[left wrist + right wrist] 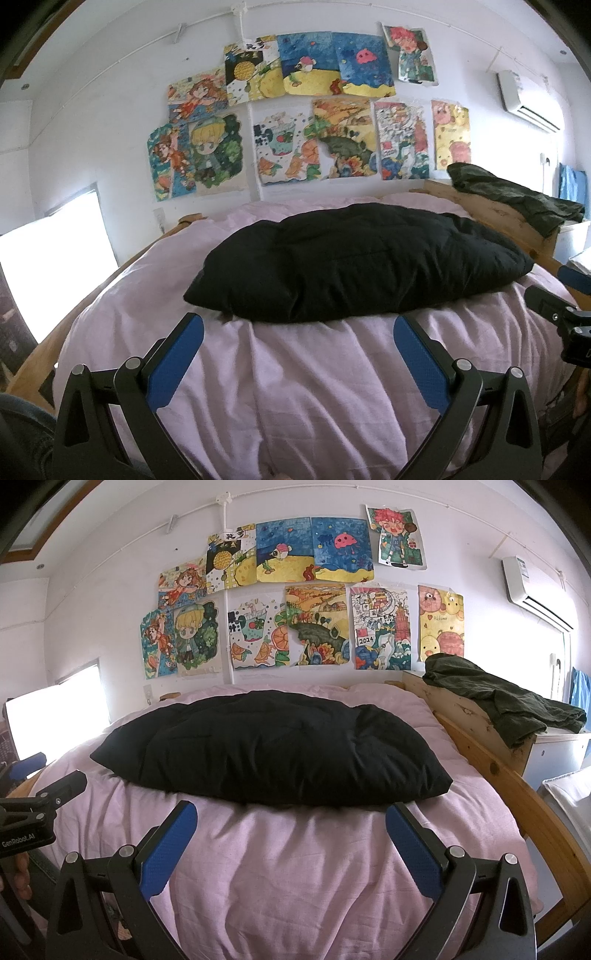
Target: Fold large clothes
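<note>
A big black padded garment (354,262) (266,749) lies in a thick folded slab across the middle of the bed, on a pink sheet (295,387) (295,878). My left gripper (299,325) hovers over the sheet just in front of the garment's near edge, open, nothing between its blue pads (177,362). My right gripper (291,812) sits at the same distance from the garment's near edge, also open and empty. Each gripper shows at the side of the other's view: the right one (554,314), the left one (40,801).
A wooden bed frame (517,794) runs along the right side. A dark green garment (509,701) lies heaped on the wooden headboard ledge at the right. Coloured drawings (295,602) cover the back wall. A bright window (48,266) is at the left, an air conditioner (535,590) high on the right.
</note>
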The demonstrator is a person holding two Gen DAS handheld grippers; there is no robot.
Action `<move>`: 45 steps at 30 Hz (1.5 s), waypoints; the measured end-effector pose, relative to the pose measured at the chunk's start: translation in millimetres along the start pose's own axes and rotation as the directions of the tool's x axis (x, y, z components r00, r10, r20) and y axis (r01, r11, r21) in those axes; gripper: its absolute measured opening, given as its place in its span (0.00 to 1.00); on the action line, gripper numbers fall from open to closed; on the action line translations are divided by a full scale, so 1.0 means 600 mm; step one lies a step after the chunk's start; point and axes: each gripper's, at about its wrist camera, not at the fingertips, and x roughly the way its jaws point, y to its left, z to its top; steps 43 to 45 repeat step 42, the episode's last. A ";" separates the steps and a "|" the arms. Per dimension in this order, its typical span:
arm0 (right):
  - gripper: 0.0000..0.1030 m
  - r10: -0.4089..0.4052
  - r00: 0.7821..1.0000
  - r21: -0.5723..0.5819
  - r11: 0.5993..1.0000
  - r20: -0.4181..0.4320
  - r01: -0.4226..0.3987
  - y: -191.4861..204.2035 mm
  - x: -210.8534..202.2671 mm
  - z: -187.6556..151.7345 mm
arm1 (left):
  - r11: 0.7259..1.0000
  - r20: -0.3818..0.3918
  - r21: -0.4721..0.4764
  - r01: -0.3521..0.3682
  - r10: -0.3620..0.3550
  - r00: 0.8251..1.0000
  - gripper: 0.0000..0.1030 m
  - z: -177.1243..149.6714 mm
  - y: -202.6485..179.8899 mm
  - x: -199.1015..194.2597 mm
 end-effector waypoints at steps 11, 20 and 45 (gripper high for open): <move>1.00 0.003 1.000 -0.030 1.000 0.015 -0.002 0.017 -0.009 0.006 | 0.999 -0.005 0.005 -0.044 0.044 0.999 0.98 -0.007 0.024 0.007; 1.00 0.001 1.000 -0.015 1.000 0.008 -0.001 0.016 -0.005 0.009 | 0.999 -0.004 0.012 -0.047 0.047 0.999 0.98 -0.008 0.033 0.009; 1.00 -0.008 1.000 -0.012 1.000 0.003 0.008 0.006 -0.003 0.009 | 0.998 -0.008 0.030 -0.050 0.051 0.999 0.98 -0.015 0.047 0.019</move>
